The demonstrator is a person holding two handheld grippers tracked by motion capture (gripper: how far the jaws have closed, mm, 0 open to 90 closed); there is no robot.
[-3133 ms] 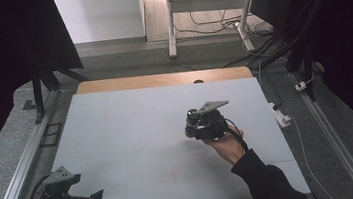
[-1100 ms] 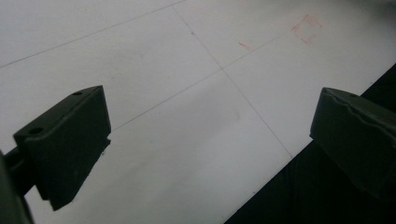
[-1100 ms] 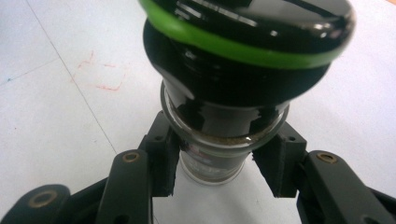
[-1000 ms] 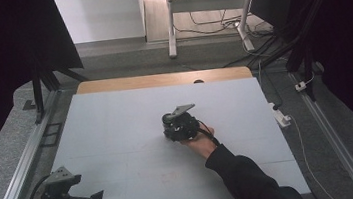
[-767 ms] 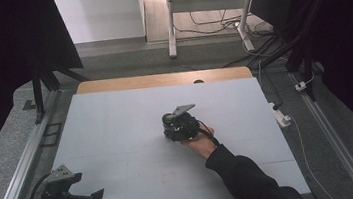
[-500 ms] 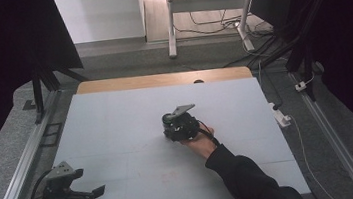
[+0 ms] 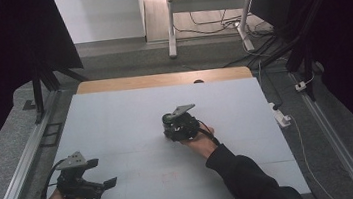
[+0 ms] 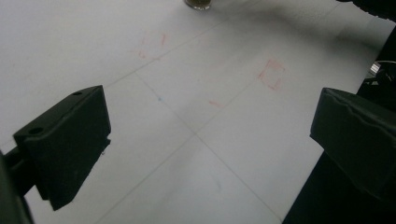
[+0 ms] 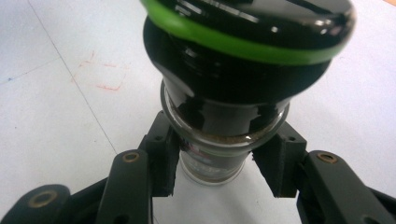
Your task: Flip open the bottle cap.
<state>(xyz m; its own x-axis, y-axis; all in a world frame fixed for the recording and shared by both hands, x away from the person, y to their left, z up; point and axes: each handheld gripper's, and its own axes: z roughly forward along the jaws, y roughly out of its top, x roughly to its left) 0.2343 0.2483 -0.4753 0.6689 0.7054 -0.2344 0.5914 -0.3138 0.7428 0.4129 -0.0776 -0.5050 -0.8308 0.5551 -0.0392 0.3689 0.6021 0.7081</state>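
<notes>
A glass jar (image 9: 212, 154) with a black cap (image 9: 247, 42) ringed in green stands on the white table (image 7: 116, 116). My right gripper (image 9: 217, 163) is shut on its glass body just under the cap, one pad on each side. From above, the right gripper (image 7: 173, 127) sits near the table's middle, with its grey plate on top covering most of the jar. My left gripper (image 7: 101, 173) hovers over the front left corner, open, with bare table between its jaws (image 8: 205, 140). The jar's base (image 8: 198, 3) is at the top edge of the left gripper view.
Faint red pen marks (image 8: 271, 74) and thin grid lines cross the white table. A wooden strip (image 7: 162, 79) runs along the far edge. Metal rails (image 7: 25, 162) border both sides, and a white power strip (image 7: 281, 115) lies off the right edge.
Three seconds ago the right gripper was farther right; it moved left to the table's middle and has held still for the last second. The left gripper has shifted slightly forward.
</notes>
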